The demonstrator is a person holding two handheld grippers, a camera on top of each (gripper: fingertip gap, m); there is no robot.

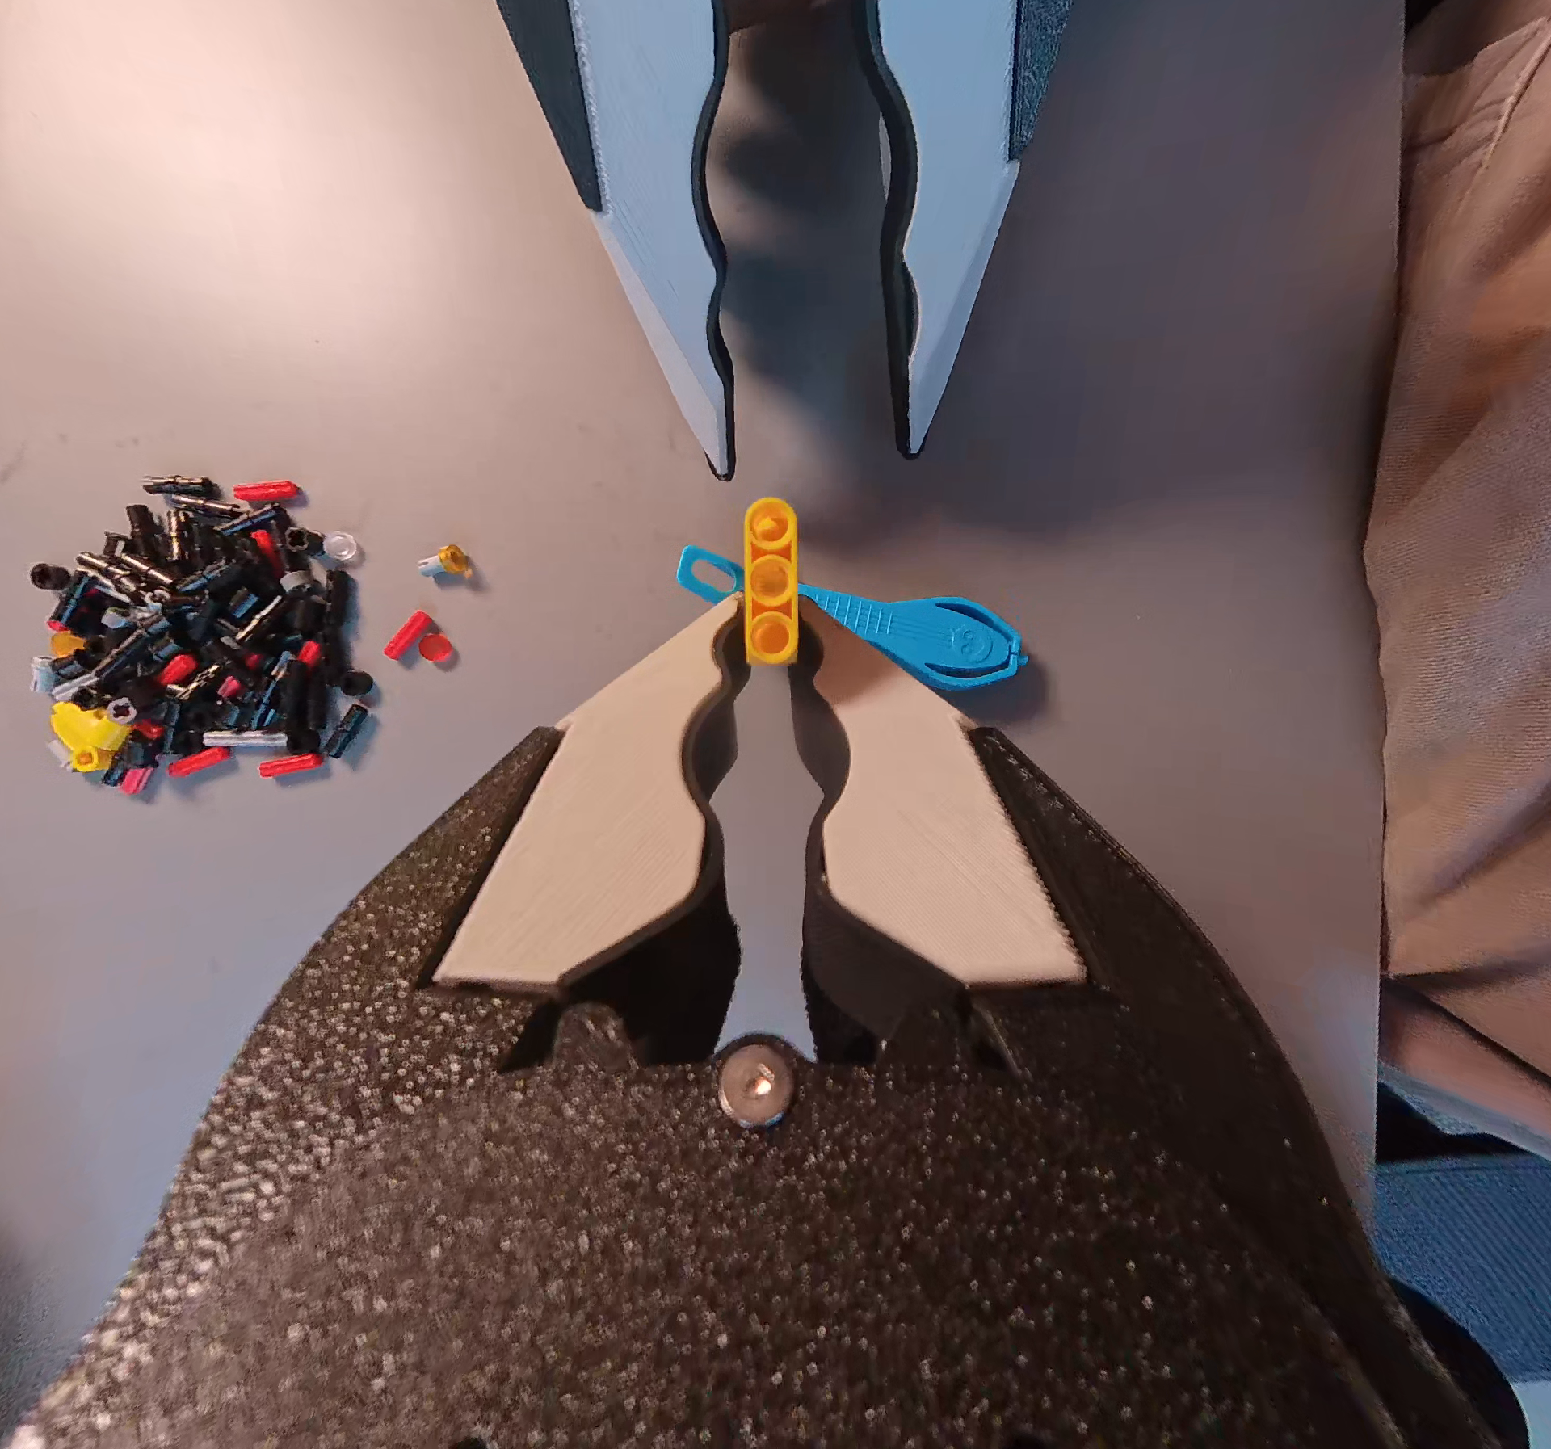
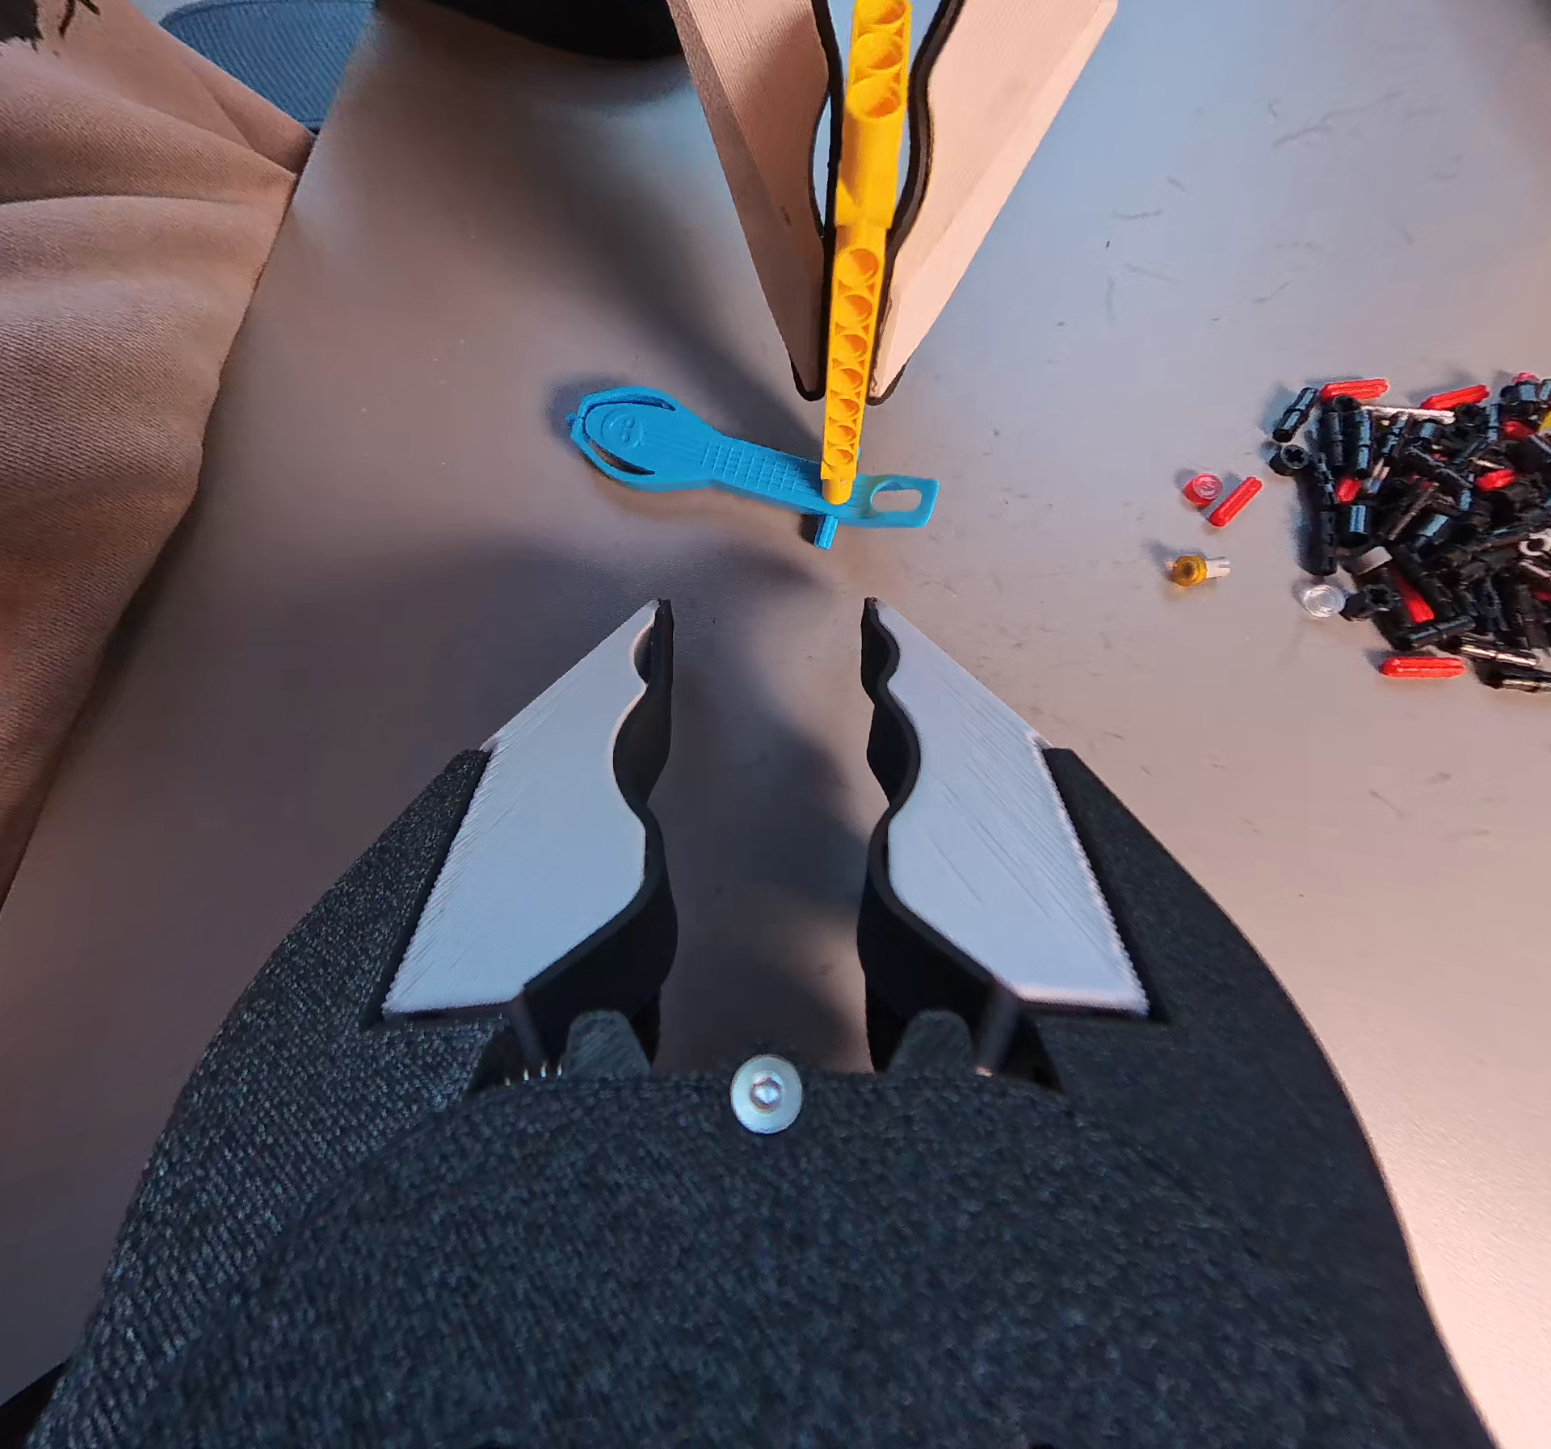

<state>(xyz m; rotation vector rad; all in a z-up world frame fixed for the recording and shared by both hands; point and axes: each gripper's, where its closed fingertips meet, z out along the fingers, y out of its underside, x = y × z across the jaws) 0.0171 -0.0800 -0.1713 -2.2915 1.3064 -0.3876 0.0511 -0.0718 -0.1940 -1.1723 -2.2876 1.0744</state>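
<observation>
My left gripper is shut on a yellow holed beam, which sticks out past its beige fingertips. In the right wrist view the left gripper holds the beam pointing down. The beam's lower end touches a flat blue plastic tool that lies on the grey table. The blue tool lies crosswise under the beam. My right gripper is open and empty, just short of the blue tool. It faces the left gripper, tips close to the beam's end.
A pile of small black, red and yellow parts lies to the side; it also shows in the right wrist view. Loose beside it are a red pin and an orange-and-white piece. A person's beige clothing borders the table. About 5 cm separates my left fingertips from my right. Between my right fingertips and the orange-and-white piece there is roughly 8 cm. My right wrist view looks at it from another angle.
</observation>
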